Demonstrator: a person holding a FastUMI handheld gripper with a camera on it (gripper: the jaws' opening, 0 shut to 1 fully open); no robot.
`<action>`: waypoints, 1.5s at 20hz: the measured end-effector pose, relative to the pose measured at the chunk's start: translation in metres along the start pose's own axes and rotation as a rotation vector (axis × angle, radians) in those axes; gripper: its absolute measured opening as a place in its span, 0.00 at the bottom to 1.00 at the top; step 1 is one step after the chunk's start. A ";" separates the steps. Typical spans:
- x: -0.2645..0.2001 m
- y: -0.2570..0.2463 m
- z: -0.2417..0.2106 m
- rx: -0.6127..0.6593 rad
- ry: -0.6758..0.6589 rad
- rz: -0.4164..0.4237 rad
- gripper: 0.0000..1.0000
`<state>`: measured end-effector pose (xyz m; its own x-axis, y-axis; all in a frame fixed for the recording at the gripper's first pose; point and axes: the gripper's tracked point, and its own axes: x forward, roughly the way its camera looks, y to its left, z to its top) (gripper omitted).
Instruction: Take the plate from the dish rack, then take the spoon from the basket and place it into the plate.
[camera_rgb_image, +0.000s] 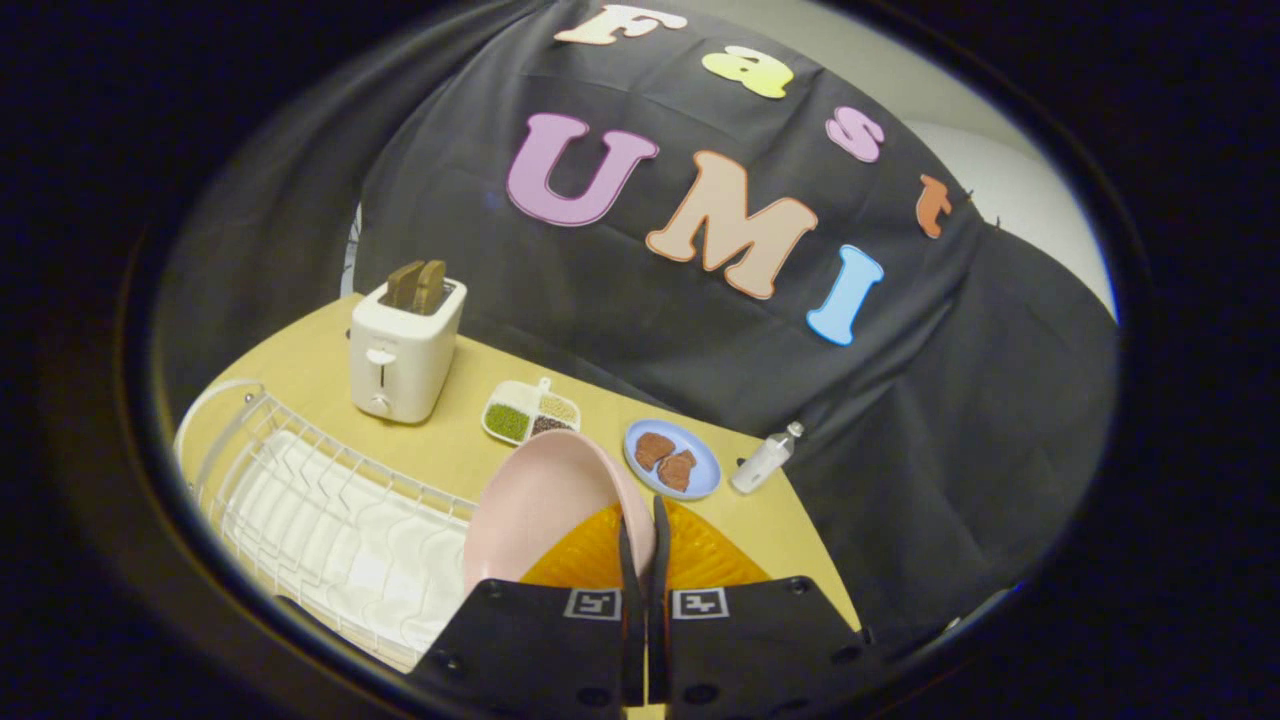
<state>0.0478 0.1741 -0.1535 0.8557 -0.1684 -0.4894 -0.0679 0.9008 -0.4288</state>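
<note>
The gripper (645, 515) is seen with its two fingers (628, 560) drawn almost together, and the rim of the plate (545, 505) is clamped between them; only a thin gap is left where the rim passes through. The plate is pink and is held on edge, tilted, with its hollow face turned toward the left. It extends from the fingertips up and to the left, so most of its body lies to the left of the fingers and just ahead of them, clear of the table (470, 440). The rack (330, 510), white wire over a white tray, is found on the table to the left of the plate and below it; whether the plate's lower edge touches the rack cannot be told. The basket (700, 555), orange and ribbed, is found directly under and behind the fingertips, partly hidden by the plate and the gripper body; its contents cannot be made out. Beyond the fingers a blue dish (672, 458) with brown food pieces is set on the table, with a small bottle (765, 458) lying on its side just beside it to the right. A divided tray (530, 412) of green and dark grains is noted beyond the plate, and a toaster (405, 345) holding two slices stands further left, behind the rack.
</note>
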 end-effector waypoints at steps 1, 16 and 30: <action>-0.002 -0.009 0.007 0.019 -0.010 -0.002 0.05; -0.052 -0.130 -0.036 0.341 -0.085 0.120 0.04; -0.065 -0.202 -0.167 0.666 0.001 0.258 0.04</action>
<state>-0.0800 -0.0633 -0.1621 0.8538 0.0830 -0.5139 0.0601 0.9649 0.2557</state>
